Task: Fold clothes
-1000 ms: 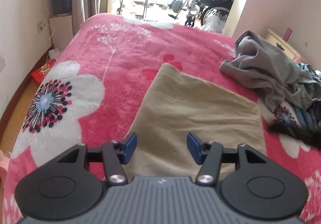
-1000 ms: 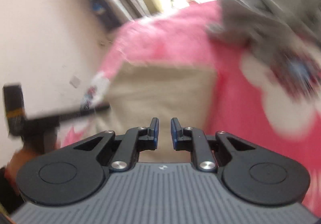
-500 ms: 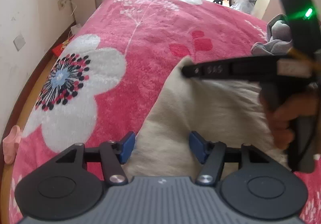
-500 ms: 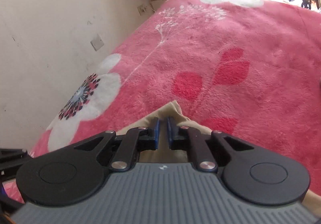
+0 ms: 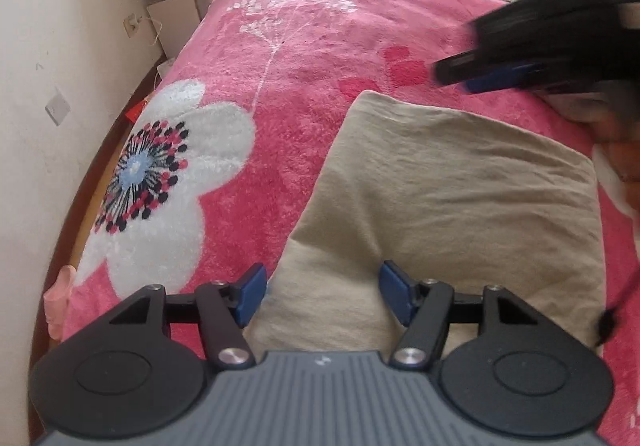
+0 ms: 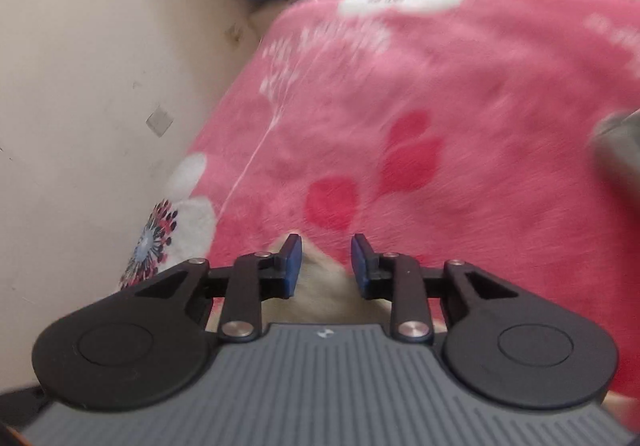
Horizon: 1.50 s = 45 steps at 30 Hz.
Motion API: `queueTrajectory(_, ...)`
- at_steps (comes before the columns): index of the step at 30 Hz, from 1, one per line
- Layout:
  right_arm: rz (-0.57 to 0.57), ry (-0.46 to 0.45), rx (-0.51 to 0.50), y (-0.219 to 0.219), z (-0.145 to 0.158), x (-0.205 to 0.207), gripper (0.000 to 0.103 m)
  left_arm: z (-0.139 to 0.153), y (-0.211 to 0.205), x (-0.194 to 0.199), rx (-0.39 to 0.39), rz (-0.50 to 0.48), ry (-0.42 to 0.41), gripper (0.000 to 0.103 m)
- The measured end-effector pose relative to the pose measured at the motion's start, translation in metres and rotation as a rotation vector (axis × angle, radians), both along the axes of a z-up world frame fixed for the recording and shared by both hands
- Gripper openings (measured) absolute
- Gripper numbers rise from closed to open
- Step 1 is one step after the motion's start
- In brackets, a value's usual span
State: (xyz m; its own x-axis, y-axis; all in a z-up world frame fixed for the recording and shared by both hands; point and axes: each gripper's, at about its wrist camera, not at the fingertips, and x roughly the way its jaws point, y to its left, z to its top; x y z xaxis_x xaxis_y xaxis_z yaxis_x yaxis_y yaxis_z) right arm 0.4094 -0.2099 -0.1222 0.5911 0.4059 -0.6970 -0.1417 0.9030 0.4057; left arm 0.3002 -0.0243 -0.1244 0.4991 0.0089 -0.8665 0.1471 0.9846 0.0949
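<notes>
Beige folded cloth point(image 5: 448, 198) is lying flat on the pink blanket point(image 5: 304, 94) of the bed; left gripper point(image 5: 322, 296) is hovering released over its near edge, pads apart; right gripper point(image 6: 325, 266) is opening above its far corner, gripping nothing.

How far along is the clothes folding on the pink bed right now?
Done: the beige garment lies folded into a flat rectangle on the pink floral blanket. In hand: nothing is gripped; the left gripper hovers open over its near edge, and the right gripper has its jaws opening above the far corner, pads off the cloth. Left: a grey garment, blurred at the right edge, looks unfolded.
</notes>
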Motion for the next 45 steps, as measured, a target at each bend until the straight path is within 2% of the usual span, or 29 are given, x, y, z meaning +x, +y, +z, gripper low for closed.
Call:
queueTrajectory(3, -0.016, 0.017, 0.044, -0.038, 0.018, -0.025, 0.025, 0.000, -0.004, -0.001, 0.028, -0.008, -0.006, 0.065)
queueTrajectory(5, -0.013, 0.063, 0.062, -0.056, 0.020, -0.041, 0.026, 0.000, -0.006, -0.001, 0.040, -0.009, -0.007, 0.065)
queueTrajectory(7, -0.005, 0.119, 0.058, -0.064, 0.012, -0.052, 0.026, 0.000, -0.008, 0.001, 0.051, -0.009, -0.002, 0.065)
queueTrajectory(9, -0.021, 0.161, 0.000, -0.066, -0.006, -0.056, 0.024, 0.000, -0.011, 0.002, 0.064, -0.013, 0.003, 0.065)
queueTrajectory(11, -0.020, 0.162, -0.051, -0.063, -0.024, -0.055, 0.020, 0.000, -0.014, 0.002, 0.081, -0.020, 0.006, 0.065)
queueTrajectory(14, -0.030, 0.139, -0.069, -0.062, -0.040, -0.056, 0.018, 0.001, -0.019, 0.003, 0.112, -0.027, 0.010, 0.065)
queueTrajectory(19, -0.058, 0.156, -0.055, -0.064, -0.029, -0.059, 0.018, 0.002, -0.023, 0.003, 0.145, -0.040, 0.014, 0.065)
queueTrajectory(25, -0.118, 0.137, 0.003, -0.075, -0.004, -0.085, 0.021, 0.001, -0.026, 0.003, 0.166, -0.047, 0.012, 0.065)
queueTrajectory(31, -0.061, 0.164, 0.043, -0.064, 0.004, -0.119, 0.021, 0.001, -0.028, 0.003, 0.178, -0.057, 0.009, 0.065)
queueTrajectory(33, -0.059, 0.202, 0.013, -0.058, -0.009, -0.122, 0.021, 0.000, -0.028, 0.002, 0.171, -0.057, 0.011, 0.066)
queueTrajectory(36, -0.051, 0.201, -0.039, -0.049, -0.039, -0.122, 0.018, 0.000, -0.025, 0.003, 0.150, -0.049, 0.015, 0.066)
queueTrajectory(39, -0.099, 0.201, -0.054, -0.045, -0.019, -0.128, 0.019, 0.000, -0.016, 0.004, 0.103, -0.053, 0.018, 0.066)
queueTrajectory(42, -0.095, 0.153, 0.002, -0.043, 0.008, -0.154, 0.022, -0.002, -0.006, 0.005, 0.048, -0.042, 0.028, 0.068)
queueTrajectory(44, -0.061, 0.153, 0.050, -0.038, 0.011, -0.175, 0.022, -0.003, -0.001, 0.006, 0.018, -0.028, 0.039, 0.068)
queueTrajectory(45, -0.046, 0.170, 0.042, -0.029, 0.000, -0.181, 0.022, -0.003, 0.002, 0.007, 0.002, -0.022, 0.045, 0.069)
